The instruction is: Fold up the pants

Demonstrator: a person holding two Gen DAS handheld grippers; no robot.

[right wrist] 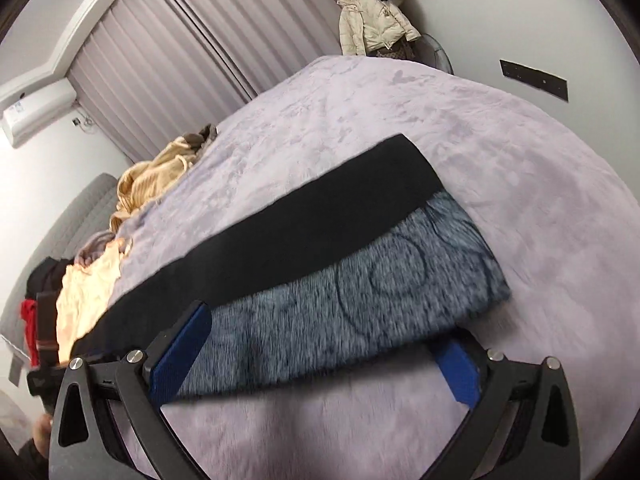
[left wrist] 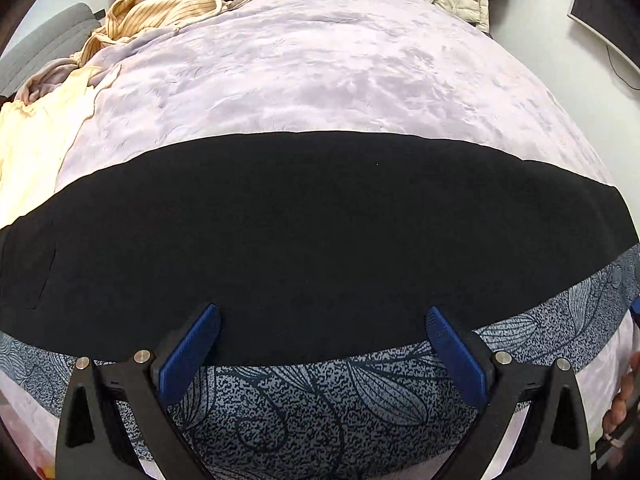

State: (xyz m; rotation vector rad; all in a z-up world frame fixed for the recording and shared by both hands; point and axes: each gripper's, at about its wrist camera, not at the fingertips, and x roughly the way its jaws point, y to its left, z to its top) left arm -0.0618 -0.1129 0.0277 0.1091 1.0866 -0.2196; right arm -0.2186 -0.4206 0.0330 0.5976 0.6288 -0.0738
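Both of your grippers have their blue-padded fingers spread wide, and neither pair pinches anything. Your left gripper (left wrist: 322, 332) hangs over the near edge of the black soft-fabric pants (left wrist: 304, 232), which lie flat in a long band across the plush lavender bed cover (left wrist: 320, 72). Its finger pads (left wrist: 188, 354) sit above the line where the black cloth overlaps the grey-blue fleece blanket with dark leaf outlines (left wrist: 320, 396); whether the pads touch the cloth you cannot tell from this view.

Your right gripper (right wrist: 324, 340) sits at the near side of that same patterned fleece (right wrist: 360, 300). Its left pad (right wrist: 180, 352) lies along the fleece's edge, while the tip of the right pad (right wrist: 460, 372) is hidden under the fleece's hanging corner. The black pants (right wrist: 304, 216) run diagonally beyond, alongside the fleece.

Around you: a heap of tan striped clothing (left wrist: 160, 8) and a pale yellow garment (left wrist: 36, 136) crowd the bed's far left, well apart from the pants. A cream puffer jacket (right wrist: 368, 20) hangs by the far wall beside grey pleated curtains (right wrist: 192, 40), a white air conditioner (right wrist: 36, 112) sits high on the wall, and red and black clothes (right wrist: 32, 316) are piled at the left.
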